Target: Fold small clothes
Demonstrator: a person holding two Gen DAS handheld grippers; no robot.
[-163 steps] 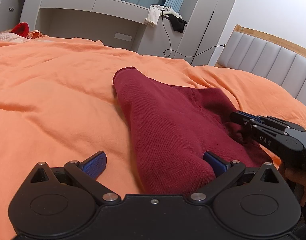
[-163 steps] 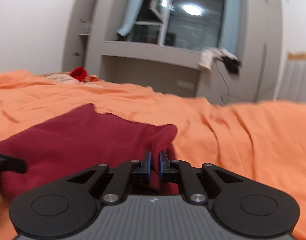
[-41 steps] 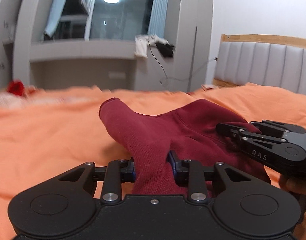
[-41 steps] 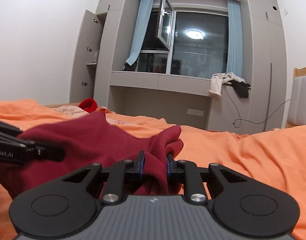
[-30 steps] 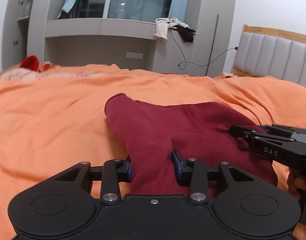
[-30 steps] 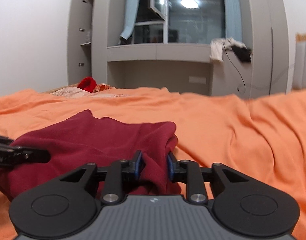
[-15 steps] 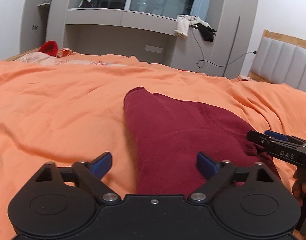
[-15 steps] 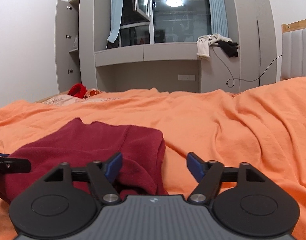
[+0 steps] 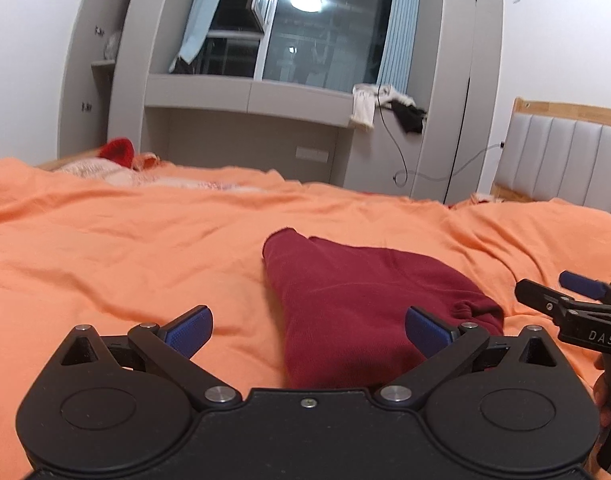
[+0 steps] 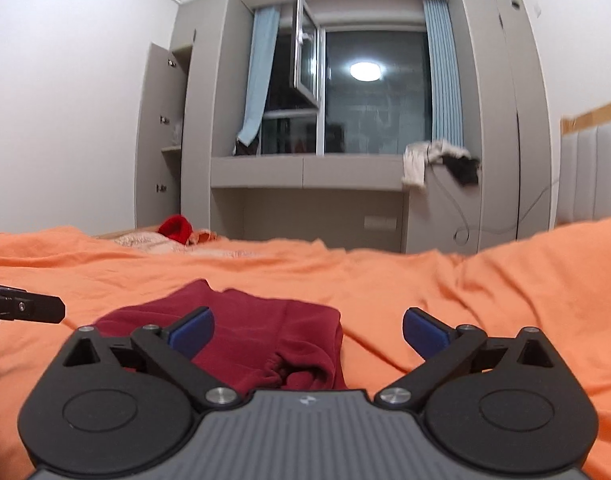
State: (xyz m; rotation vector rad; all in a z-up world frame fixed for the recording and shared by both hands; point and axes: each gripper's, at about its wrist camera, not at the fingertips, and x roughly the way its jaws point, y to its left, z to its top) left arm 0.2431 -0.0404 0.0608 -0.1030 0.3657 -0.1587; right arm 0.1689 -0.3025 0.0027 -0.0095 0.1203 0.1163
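Both grippers have let go since a moment ago, when each was clamped on a bunch of dark red fabric: the left gripper now stands with its blue pads spread wide and nothing between them, and the right gripper is spread just as wide and equally empty. Between and ahead of them the maroon garment lies released on the orange bedspread, doubled over into a compact, roughly rectangular bundle with one corner poking up at its far end and a bunched, rolled hem at the near right side, close to the right gripper's fingers. Releasing at both near corners together looks deliberate, so the fold settles evenly instead of being dragged askew; I judge this fold to be laid and the tools to be backing off for a fresh hold or a smoothing pass. That soft, rumpled bedspread gives little firm backing, so creases may loosen. Beyond the far edge of the bed stand a grey built-in desk alcove under a dark window reflecting a ceiling lamp, blue curtains, clothes draped on the ledge, a red item near the far left corner, and a padded headboard along the right side.
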